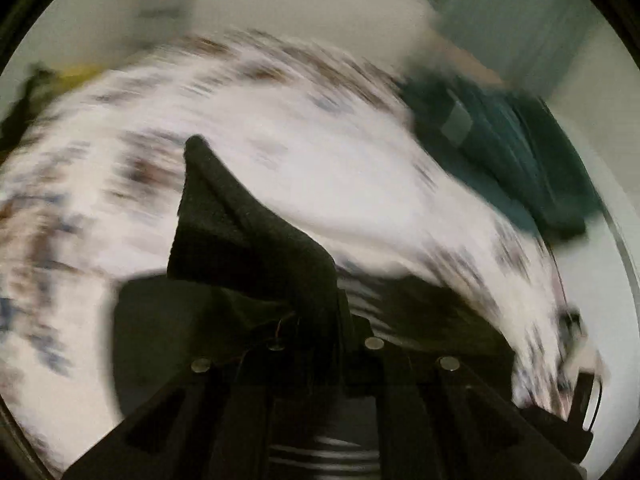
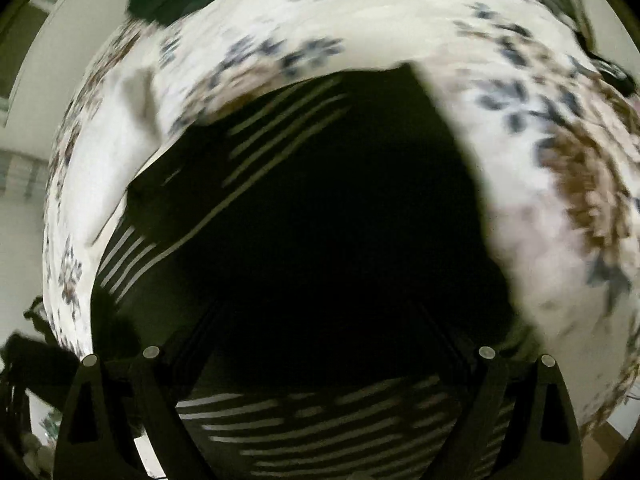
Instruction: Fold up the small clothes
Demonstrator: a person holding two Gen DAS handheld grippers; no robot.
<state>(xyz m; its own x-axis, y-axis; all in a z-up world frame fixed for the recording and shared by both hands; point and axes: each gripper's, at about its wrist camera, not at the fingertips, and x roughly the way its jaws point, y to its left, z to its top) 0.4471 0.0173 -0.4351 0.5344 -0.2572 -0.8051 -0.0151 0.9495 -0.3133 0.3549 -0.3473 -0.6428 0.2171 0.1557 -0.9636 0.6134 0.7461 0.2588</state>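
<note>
Both views are pretty smeared, so only the big stuff is readable. The left tool (image 1: 316,320) is clenched on a corner of the black garment (image 1: 248,232) — the fabric sticks up in a point between its fingers and bunches where they pinch it. In the right wrist view the same dark piece, a black garment with thin pale stripes, is spread flat on the floral bedspread (image 2: 400,20) and fills most of the middle of the picture. The right tool (image 2: 320,356) sits low over it with its fingers wide apart, released, one on each side of the cloth. A dark teal folded item (image 1: 516,160) lies further off on the bedspread, well apart from the black piece — too blurred to say what it is.
</note>
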